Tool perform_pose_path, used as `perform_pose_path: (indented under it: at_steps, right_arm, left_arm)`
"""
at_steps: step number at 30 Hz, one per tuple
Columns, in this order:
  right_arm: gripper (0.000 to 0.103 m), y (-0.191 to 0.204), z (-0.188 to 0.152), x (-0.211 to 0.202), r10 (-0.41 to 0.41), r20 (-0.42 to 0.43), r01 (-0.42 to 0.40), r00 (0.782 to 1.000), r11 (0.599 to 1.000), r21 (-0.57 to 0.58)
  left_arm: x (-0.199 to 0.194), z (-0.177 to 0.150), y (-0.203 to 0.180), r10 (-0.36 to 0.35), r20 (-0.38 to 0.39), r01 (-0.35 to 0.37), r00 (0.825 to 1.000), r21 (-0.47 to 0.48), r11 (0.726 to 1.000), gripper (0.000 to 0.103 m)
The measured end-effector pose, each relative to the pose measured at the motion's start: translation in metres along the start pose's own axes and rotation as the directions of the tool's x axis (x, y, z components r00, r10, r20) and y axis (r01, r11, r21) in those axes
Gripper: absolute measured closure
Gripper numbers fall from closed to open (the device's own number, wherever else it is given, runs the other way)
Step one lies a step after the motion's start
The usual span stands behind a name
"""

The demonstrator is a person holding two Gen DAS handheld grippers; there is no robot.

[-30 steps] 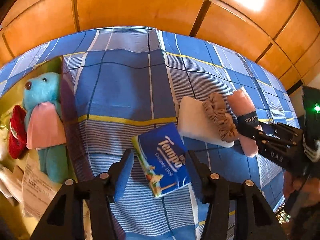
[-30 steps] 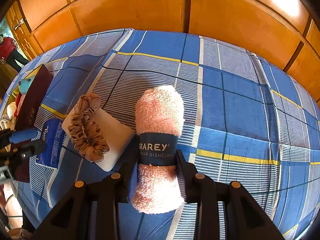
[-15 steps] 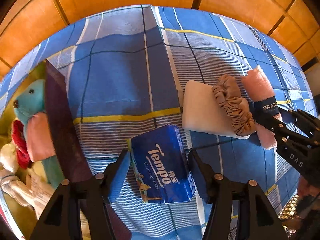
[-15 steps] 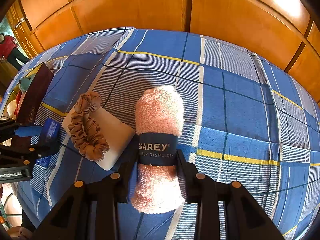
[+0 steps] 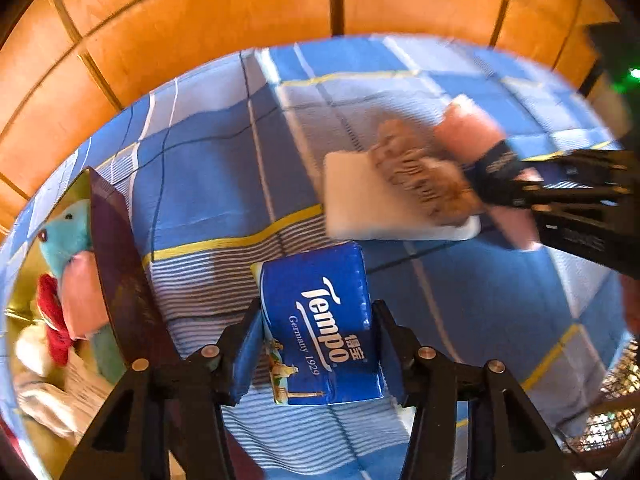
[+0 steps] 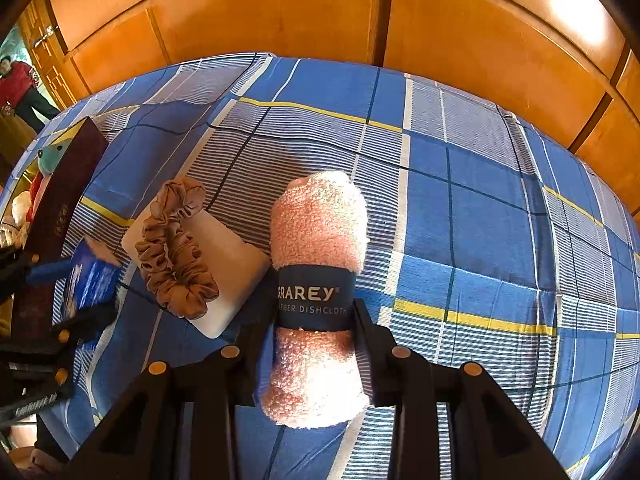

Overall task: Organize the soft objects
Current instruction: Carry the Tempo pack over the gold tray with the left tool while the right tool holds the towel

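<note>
Left hand-held gripper (image 5: 316,344): jaws just closing in, pads now pressed on both long sides of the blue Tempo tissue pack (image 5: 320,320), which lies on the checked bedspread (image 5: 208,184) close beside the dark box (image 5: 120,264). Right hand-held gripper (image 6: 314,344): clamped across the paper band of the rolled pink dishcloth (image 6: 320,248), resting on the bed.

For a clean lift of the pack: squeeze kept light, since the wrapper gives; straight up first, then across over the near box wall, high enough to clear its rim. Same for the dishcloth: grip on the band, not the loose fluffy ends.

Inside the box already: teal plush toy (image 5: 64,236), something red (image 5: 50,316), pale items lower down; room there looks tight. Between the two grippers: white pad (image 6: 224,264) with a brown scrunchie (image 6: 172,252) draped over it, just beside the dishcloth, likely to be brushed on lift-off. Wooden panelling (image 6: 280,12) behind; a person in red (image 6: 18,84) far off at left.
</note>
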State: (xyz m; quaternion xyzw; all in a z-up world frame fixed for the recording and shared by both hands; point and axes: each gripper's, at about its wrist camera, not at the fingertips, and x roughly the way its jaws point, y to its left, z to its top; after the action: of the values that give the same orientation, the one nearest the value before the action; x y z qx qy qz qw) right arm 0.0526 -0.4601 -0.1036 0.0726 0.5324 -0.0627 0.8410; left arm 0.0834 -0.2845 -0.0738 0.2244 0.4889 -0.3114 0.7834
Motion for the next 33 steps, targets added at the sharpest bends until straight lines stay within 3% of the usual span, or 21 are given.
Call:
perform_pose_path:
  at_steps: [3,8,14,17,19,22,25,33]
  right_arm:
    - [0.069,-0.002,0.000,0.002,0.002,-0.003,-0.002,1.000,1.000,0.005]
    - [0.069,-0.003,-0.001,0.003,0.001,0.002,-0.001,1.000,1.000,0.001]
    - [0.066,0.004,-0.006,0.008,-0.030,0.002,0.030,1.000,0.999,-0.026]
    - [0.066,0.007,-0.007,0.006,-0.047,0.013,0.048,0.999,0.998,-0.038]
    - [0.067,0.009,-0.008,0.006,-0.059,0.019,0.060,0.998,0.997,-0.053]
    - [0.067,0.009,-0.009,0.005,-0.066,0.026,0.067,0.998,0.996,-0.062]
    - [0.067,0.009,-0.008,0.006,-0.068,0.029,0.070,0.997,0.995,-0.065]
    - [0.067,0.012,-0.009,0.007,-0.086,0.037,0.089,0.996,0.993,-0.072]
  left_arm:
    - [-0.016,-0.017,-0.002,-0.040,0.071,0.041,0.997,-0.019,0.999,0.051]
    - [-0.050,-0.034,-0.002,-0.092,0.203,0.102,0.975,-0.036,0.994,0.050]
    - [-0.071,-0.047,0.023,-0.088,0.263,0.122,0.961,-0.117,0.986,0.050]
    - [-0.085,-0.060,0.046,-0.066,0.292,0.126,0.954,-0.193,0.973,0.049]
    - [-0.096,-0.070,0.069,-0.087,0.319,0.175,0.944,-0.257,0.951,0.050]
    - [-0.112,-0.082,0.091,-0.002,0.341,0.116,0.940,-0.315,0.942,0.052]
    - [-0.122,-0.093,0.120,0.006,0.363,0.141,0.932,-0.379,0.915,0.052]
    - [-0.132,-0.130,0.180,0.144,0.350,0.068,0.925,-0.527,0.847,0.052]
